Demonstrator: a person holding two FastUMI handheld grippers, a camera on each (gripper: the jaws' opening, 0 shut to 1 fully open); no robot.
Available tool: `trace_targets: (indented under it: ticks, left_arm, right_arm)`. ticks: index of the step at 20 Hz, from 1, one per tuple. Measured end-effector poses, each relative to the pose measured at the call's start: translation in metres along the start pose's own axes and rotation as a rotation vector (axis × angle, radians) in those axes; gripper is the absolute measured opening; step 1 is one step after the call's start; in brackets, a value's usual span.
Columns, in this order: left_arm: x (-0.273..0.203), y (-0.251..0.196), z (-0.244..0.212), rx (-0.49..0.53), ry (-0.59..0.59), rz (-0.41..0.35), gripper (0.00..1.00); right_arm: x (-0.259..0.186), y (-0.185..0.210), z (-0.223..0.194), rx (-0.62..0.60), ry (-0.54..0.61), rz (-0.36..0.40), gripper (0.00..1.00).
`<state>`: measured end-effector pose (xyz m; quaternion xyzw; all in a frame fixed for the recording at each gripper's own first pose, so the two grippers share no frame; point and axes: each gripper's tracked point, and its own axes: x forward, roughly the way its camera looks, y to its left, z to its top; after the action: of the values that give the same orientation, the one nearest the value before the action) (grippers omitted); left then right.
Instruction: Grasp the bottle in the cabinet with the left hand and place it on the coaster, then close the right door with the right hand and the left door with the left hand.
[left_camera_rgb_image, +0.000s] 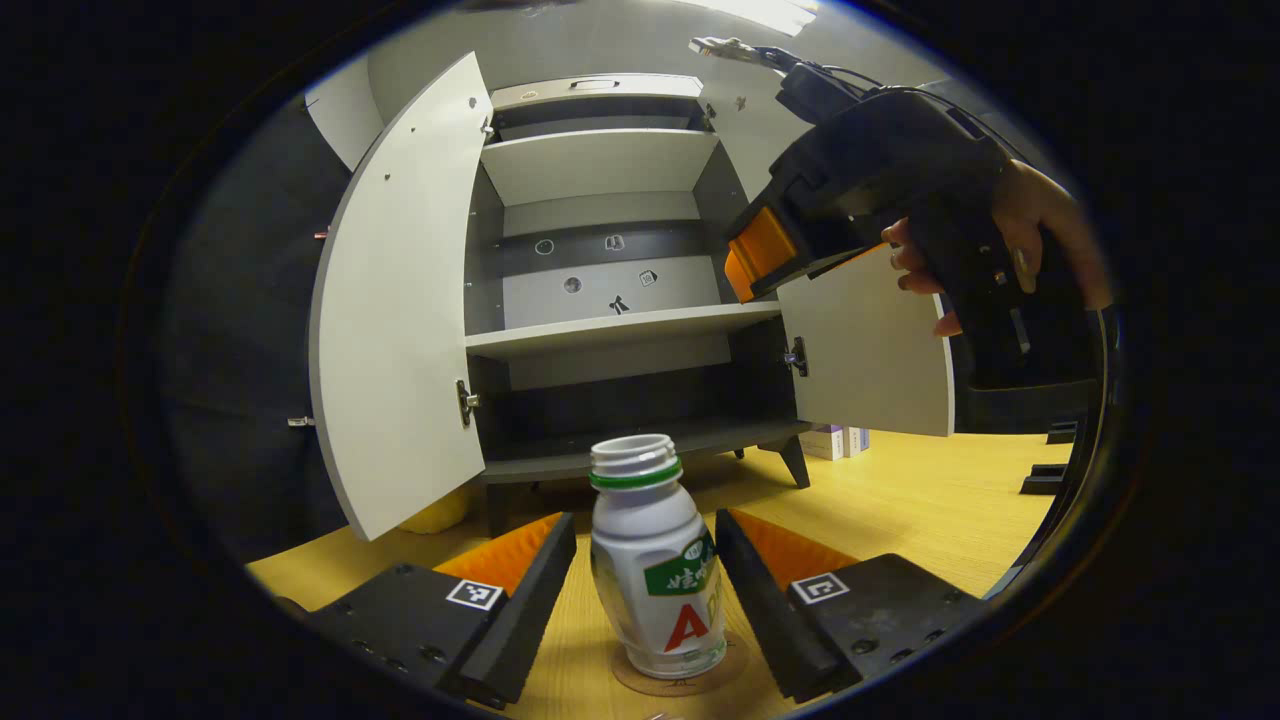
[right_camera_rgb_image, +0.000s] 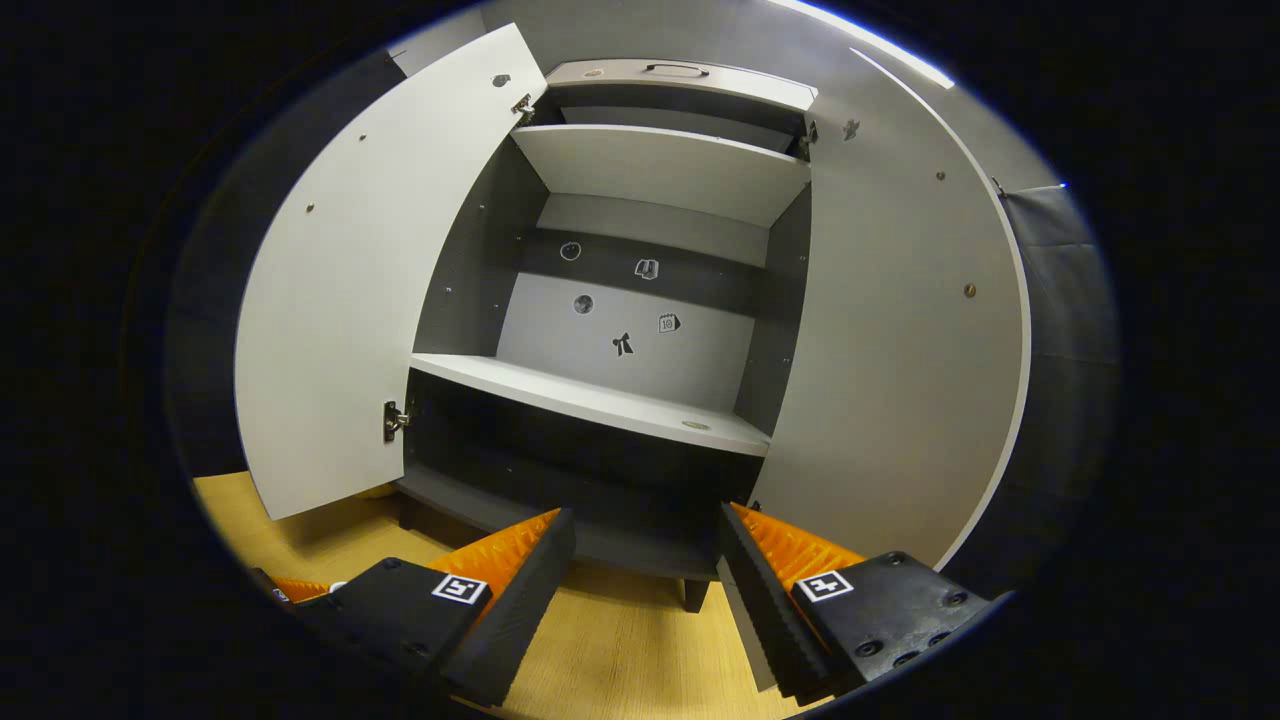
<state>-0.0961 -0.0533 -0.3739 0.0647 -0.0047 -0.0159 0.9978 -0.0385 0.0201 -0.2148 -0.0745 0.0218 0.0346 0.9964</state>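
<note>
Pale yellow wood grain is covering the tabletop (left_camera_rgb_image: 900, 500), and a grey two-door cabinet (left_camera_rgb_image: 600, 300) is standing on short dark legs at its far side, against a dark booth wall. Both doors are hanging open: the left door (left_camera_rgb_image: 400, 320) is swinging out toward nine o'clock, the right door (left_camera_rgb_image: 865, 350) toward three o'clock. Small picture stickers are dotting the cabinet's back panel (right_camera_rgb_image: 620, 330); they are too small to read. A yellow object is peeking out under the left door, and small boxes (left_camera_rgb_image: 835, 440) are sitting on the table below the right door.

At six o'clock in the left gripper view, a white plastic bottle (left_camera_rgb_image: 655, 570) is standing upright on a round brown cork coaster (left_camera_rgb_image: 680, 680), its long axis vertical and its uncapped mouth pointing to twelve o'clock. A green ring is circling the neck; the label is showing a green band with white characters I cannot read and a large red letter A.

Left gripper (left_camera_rgb_image: 645, 585) is straddling the bottle with its jaws apart, a gap showing on each side, neither finger touching.

Right gripper (right_camera_rgb_image: 645, 580), jaws likewise spread and holding nothing, is facing the cabinet's lower opening, its right finger close to the right door's edge. In the left gripper view it is hanging at two o'clock, carried by a hand (left_camera_rgb_image: 1020, 240).
</note>
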Motion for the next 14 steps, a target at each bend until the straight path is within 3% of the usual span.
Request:
trace_targets:
  ticks: [4,14]
  left_arm:
    - [0.000,0.011,0.037,0.009,-0.023,0.000,0.92]
    - [-0.004,0.069,0.203,-0.043,-0.096,-0.035,0.92]
  right_arm:
    - [-0.003,-0.011,0.016,-0.008,0.002,-0.016,0.96]
    - [-0.037,-0.049,0.070,0.045,0.105,-0.074,0.97]
